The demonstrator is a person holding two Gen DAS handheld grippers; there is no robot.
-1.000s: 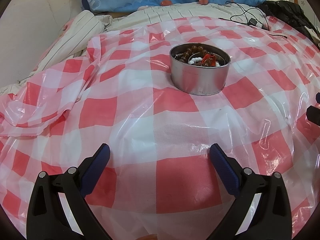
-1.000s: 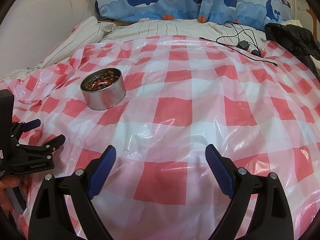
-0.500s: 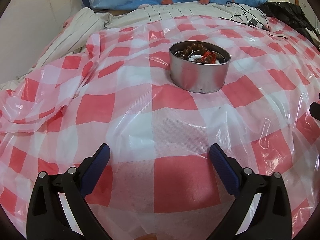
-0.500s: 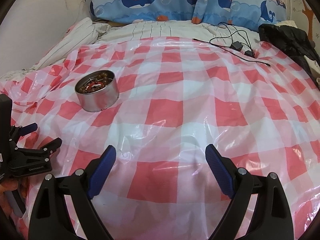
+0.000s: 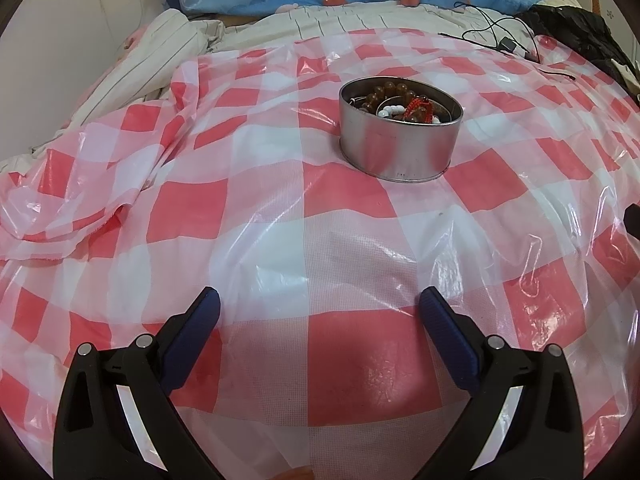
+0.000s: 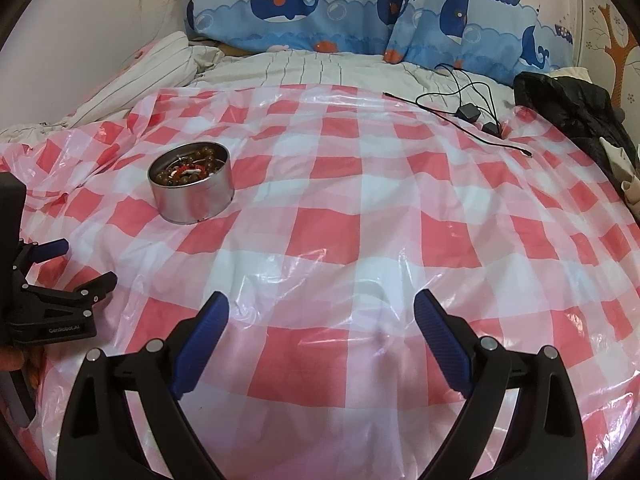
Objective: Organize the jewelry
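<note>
A round metal tin (image 5: 400, 144) stands on the red and white checked plastic sheet (image 5: 280, 240). It holds brown bead bracelets (image 5: 390, 90), white beads and a red piece. The tin also shows in the right wrist view (image 6: 191, 190), at the left. My left gripper (image 5: 319, 300) is open and empty, low over the sheet, short of the tin. It also shows from the side in the right wrist view (image 6: 76, 264). My right gripper (image 6: 320, 304) is open and empty over the middle of the sheet, right of the tin.
The sheet covers a bed with a striped blanket (image 6: 304, 68) and blue whale pillows (image 6: 320, 4) at the back. Black cables and chargers (image 6: 468, 112) lie at the back right. A black jacket (image 6: 572, 108) lies at the far right. The sheet bunches at the left (image 5: 80, 184).
Both grippers have drawn back and tilted a little, so the tin sits slightly farther and the pillows show more. Both stay open and empty.
</note>
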